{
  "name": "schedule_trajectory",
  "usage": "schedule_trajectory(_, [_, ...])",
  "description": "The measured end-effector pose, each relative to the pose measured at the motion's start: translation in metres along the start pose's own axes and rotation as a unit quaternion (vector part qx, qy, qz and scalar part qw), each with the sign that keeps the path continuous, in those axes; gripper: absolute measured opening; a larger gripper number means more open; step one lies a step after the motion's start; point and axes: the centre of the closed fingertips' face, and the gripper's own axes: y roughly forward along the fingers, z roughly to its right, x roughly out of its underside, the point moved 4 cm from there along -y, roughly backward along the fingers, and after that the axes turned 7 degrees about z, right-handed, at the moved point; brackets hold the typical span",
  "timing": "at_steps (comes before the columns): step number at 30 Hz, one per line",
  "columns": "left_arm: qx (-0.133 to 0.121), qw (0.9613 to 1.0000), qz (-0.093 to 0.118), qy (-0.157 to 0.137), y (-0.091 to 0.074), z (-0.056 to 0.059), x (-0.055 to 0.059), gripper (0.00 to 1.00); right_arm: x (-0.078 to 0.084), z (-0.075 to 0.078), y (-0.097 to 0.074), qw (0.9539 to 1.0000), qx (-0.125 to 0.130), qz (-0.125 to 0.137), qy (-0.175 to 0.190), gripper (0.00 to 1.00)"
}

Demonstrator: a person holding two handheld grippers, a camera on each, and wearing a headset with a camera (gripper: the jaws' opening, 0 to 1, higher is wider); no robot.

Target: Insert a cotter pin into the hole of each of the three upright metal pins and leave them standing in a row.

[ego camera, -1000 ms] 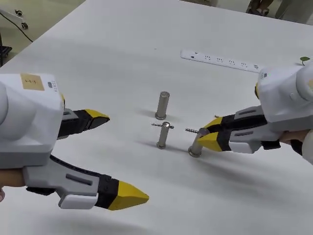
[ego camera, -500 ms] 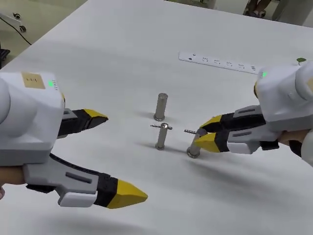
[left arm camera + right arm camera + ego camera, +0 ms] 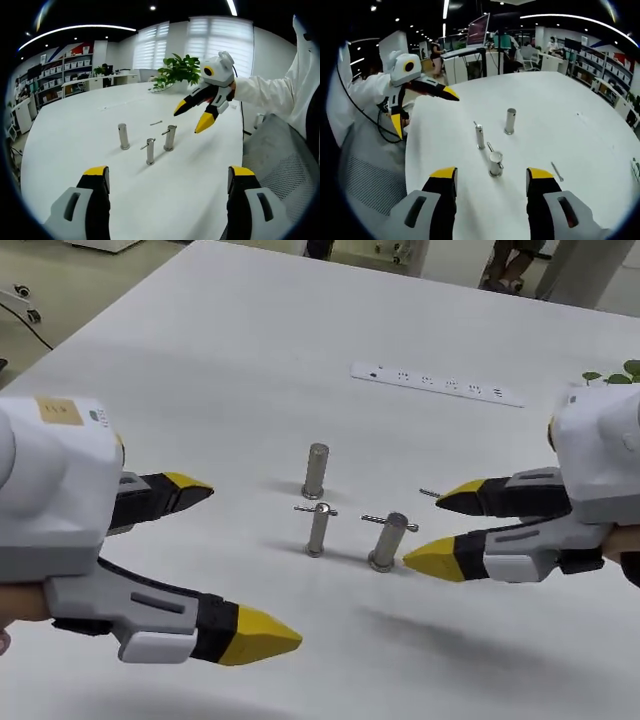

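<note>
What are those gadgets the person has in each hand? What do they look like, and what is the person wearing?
The left gripper and the right gripper look alike: chunky white plastic shells, each with two long jaws that turn black and end in pointed yellow tips. The left one has a small tan label on top. The arm behind the right one wears a white sleeve.

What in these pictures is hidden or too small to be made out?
- Far pin: head view, its hole is too small to see.
- Loose cotter pin: head view, one end hidden behind the right gripper, at its upper jaw.
- Plant: head view, cut off by the right edge.
</note>
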Motion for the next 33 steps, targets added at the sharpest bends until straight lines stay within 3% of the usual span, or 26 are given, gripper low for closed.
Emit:
schedule_trajectory(7, [0.003,1.0000,0.001,-0.004,0.002,0.002,-0.004,0.99,0.003,-0.008,-0.017,0.9988,0.032,0.023,0.029,0.65])
schedule_trajectory(12, [0.005,0.9999,0.005,-0.011,0.002,0.004,-0.007,0.99,0.005,-0.012,-0.030,0.9972,0.048,0.036,0.044,0.69])
schedule_trajectory(15, [0.007,0.9998,0.010,-0.013,0.003,0.005,-0.011,0.99,0.007,-0.014,-0.040,0.9957,0.060,0.043,0.056,0.66])
schedule_trajectory(17, [0.008,0.9999,0.010,-0.011,0.003,0.006,-0.012,0.98,0.009,-0.012,-0.045,0.9929,0.082,0.051,0.069,0.69])
schedule_trajectory(22, [0.008,0.9998,0.012,-0.013,0.004,0.007,-0.013,0.99,0.017,-0.013,-0.055,0.9907,0.094,0.052,0.084,0.75])
schedule_trajectory(28, [0.007,0.9995,0.016,-0.026,0.004,0.008,-0.013,0.98,0.024,-0.015,-0.066,0.9838,0.112,0.072,0.120,0.81])
schedule_trajectory(30, [0.005,0.9995,0.015,-0.028,0.003,0.008,-0.012,0.98,0.026,-0.015,-0.067,0.9796,0.120,0.082,0.139,0.82])
schedule_trajectory(33, [0.003,0.9993,0.016,-0.033,0.003,0.010,-0.011,0.98,0.028,-0.019,-0.069,0.9779,0.122,0.092,0.143,0.86])
